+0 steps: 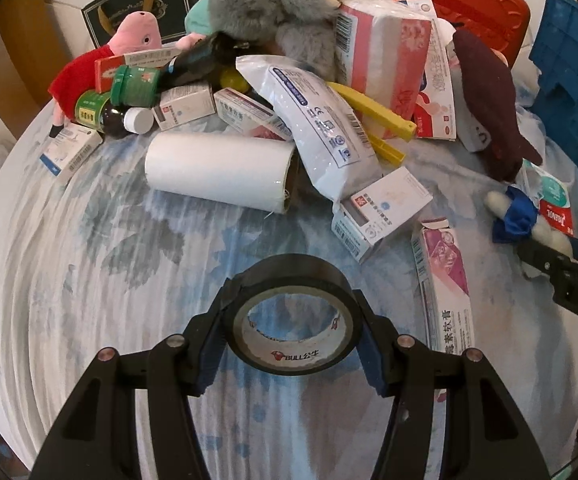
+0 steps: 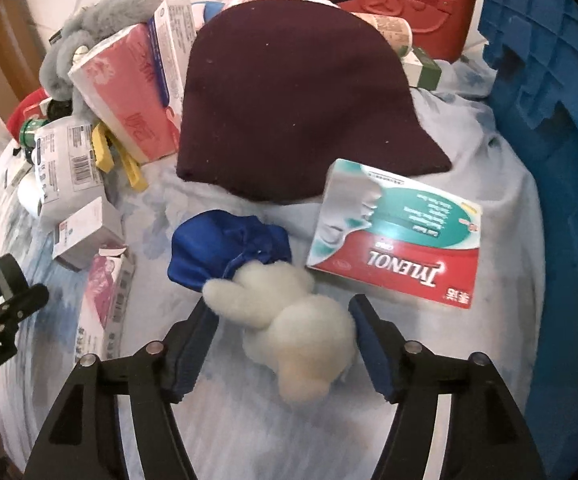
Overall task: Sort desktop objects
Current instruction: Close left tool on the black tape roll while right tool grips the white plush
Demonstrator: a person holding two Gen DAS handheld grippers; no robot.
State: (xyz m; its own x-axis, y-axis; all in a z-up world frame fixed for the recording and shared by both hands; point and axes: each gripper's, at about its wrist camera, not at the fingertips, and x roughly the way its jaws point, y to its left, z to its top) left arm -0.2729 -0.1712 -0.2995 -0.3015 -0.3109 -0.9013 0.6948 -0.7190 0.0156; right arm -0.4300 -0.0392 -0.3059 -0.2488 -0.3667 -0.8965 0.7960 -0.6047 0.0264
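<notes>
While my left gripper [image 1: 293, 344] is clamping the black tape roll [image 1: 295, 316] above the near part of the cloth-covered surface [image 1: 89, 280], my right gripper [image 2: 281, 344] is straddling the white plush toy [image 2: 289, 320] lying near the surface's right edge; I cannot tell whether its pads are pressing. Beside it, a Tylenol box [image 2: 401, 240] is resting against a maroon cap [image 2: 289, 100].

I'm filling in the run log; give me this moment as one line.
left gripper: shut on black tape roll | right gripper: jaws astride white plush toy, grip unclear
</notes>
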